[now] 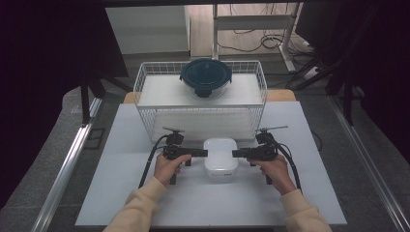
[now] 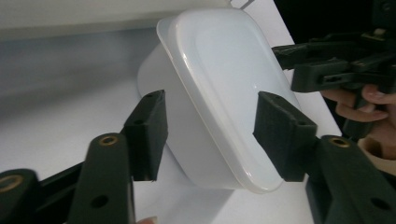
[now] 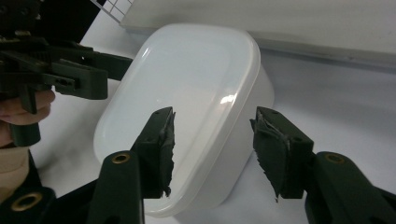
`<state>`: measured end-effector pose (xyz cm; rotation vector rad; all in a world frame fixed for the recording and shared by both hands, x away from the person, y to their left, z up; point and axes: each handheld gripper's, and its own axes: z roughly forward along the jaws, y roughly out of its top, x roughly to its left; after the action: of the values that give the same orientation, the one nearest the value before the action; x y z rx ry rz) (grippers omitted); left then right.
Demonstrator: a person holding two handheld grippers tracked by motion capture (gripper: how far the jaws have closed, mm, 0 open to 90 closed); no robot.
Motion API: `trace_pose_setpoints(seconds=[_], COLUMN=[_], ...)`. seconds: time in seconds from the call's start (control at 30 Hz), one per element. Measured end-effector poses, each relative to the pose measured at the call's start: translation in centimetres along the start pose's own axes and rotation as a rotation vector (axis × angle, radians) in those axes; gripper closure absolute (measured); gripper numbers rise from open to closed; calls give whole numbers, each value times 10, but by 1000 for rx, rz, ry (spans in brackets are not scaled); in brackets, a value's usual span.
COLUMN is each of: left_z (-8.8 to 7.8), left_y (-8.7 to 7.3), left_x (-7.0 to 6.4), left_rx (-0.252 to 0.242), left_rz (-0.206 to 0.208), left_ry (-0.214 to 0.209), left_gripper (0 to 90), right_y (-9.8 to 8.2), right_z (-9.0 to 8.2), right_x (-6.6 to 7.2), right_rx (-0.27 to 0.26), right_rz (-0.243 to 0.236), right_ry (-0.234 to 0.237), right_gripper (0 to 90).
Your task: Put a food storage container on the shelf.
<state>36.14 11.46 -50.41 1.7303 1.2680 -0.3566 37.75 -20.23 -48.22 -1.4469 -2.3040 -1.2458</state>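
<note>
Dark curtains close off both sides of the room, and between them stands a white bench (image 1: 145,193) with a wire basket (image 1: 145,82) at its far edge; inside the basket sits a round glass container with a dark blue lid (image 1: 206,76). Near the middle of the bench, just in front of the basket, lies a white lidded plastic box (image 1: 220,159), rectangular with rounded corners. The person's hands come in from the near side, each in a cream sleeve (image 1: 140,205). The left gripper (image 1: 203,153) points at the box from its left and the right gripper (image 1: 237,154) from its right, the tips facing each other across it. In the left gripper view the jaws stand about half open, one on each side of the box's edge, with a gap between pads and plastic. In the right gripper view the jaws are likewise partly open and straddle the box's rim without pressing it.
</note>
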Motion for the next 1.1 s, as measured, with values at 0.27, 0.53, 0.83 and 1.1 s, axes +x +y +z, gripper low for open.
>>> trace_pose_setpoints(seconds=[0.27, 0.53, 0.83, 1.1], left_z=[3, 4, -12, -20], left_y=[-2, -4, -5, -8], left_x=[2, 0, -7, -10], left_rx=[25, 17, -22, -28], left_rz=[-6, -42, -14, -3], left_ry=[-44, -47, -38, -58], left_gripper=[580, 654, 788, 796], right_y=[-2, -3, -4, -6], right_z=[4, 3, -11, -14], right_x=[-9, -11, -4, 2], right_rx=[7, 17, -15, -25], right_rz=[68, 146, 157, 125], right_ry=[48, 100, 143, 147], right_gripper=[552, 659, 793, 793])
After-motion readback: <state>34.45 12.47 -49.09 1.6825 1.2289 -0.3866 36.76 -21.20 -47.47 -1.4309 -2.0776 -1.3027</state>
